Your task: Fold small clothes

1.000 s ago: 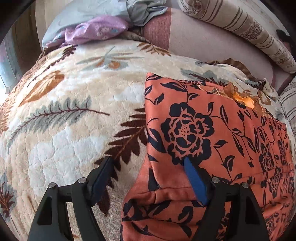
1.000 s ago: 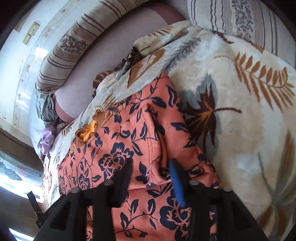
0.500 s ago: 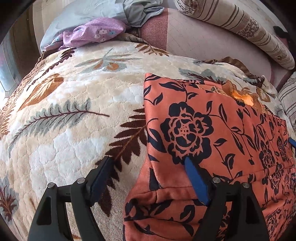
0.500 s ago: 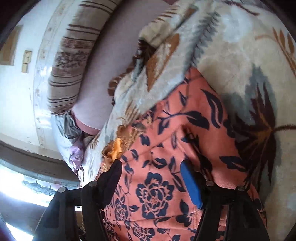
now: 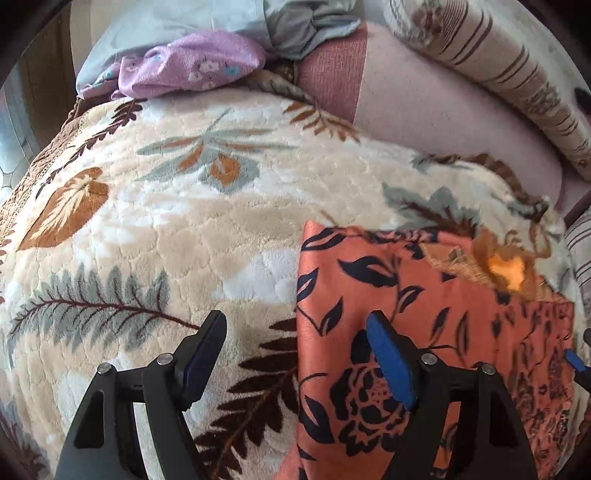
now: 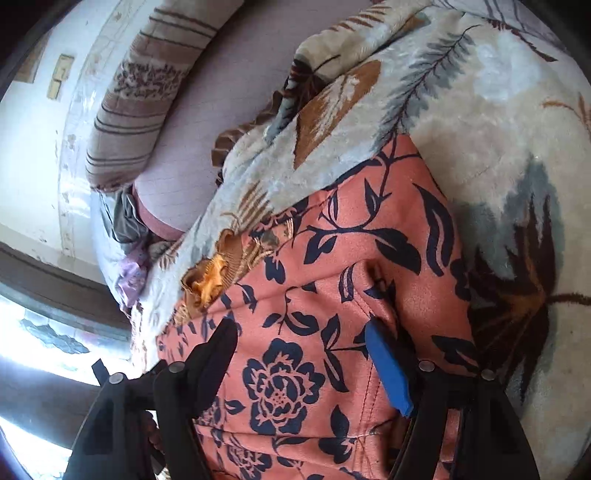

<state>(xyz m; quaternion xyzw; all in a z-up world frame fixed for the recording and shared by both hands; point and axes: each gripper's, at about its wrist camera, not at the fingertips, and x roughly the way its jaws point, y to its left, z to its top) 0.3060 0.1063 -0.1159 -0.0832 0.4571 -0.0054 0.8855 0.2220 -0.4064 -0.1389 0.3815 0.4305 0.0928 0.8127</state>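
Note:
An orange garment with dark blue flowers (image 5: 424,314) lies spread on a cream blanket with a leaf pattern (image 5: 166,229). It has a lacy tan patch (image 5: 506,266) near its far edge. My left gripper (image 5: 295,332) is open and empty, straddling the garment's left edge, one finger over the blanket and one over the cloth. In the right wrist view the garment (image 6: 332,295) fills the middle. My right gripper (image 6: 299,343) is open and empty just above it, near a raised crease.
Striped bolster pillows (image 5: 498,74) and a pink sheet (image 5: 424,122) lie beyond the blanket. A purple flowered cloth (image 5: 192,62) and grey-blue clothes (image 5: 295,26) are piled at the far end. A wall and window (image 6: 33,332) are at the left of the right wrist view.
Both grippers have moved forward along the garment toward its far edge. The bunched near hem has dropped out of the left wrist view. Both stay open.

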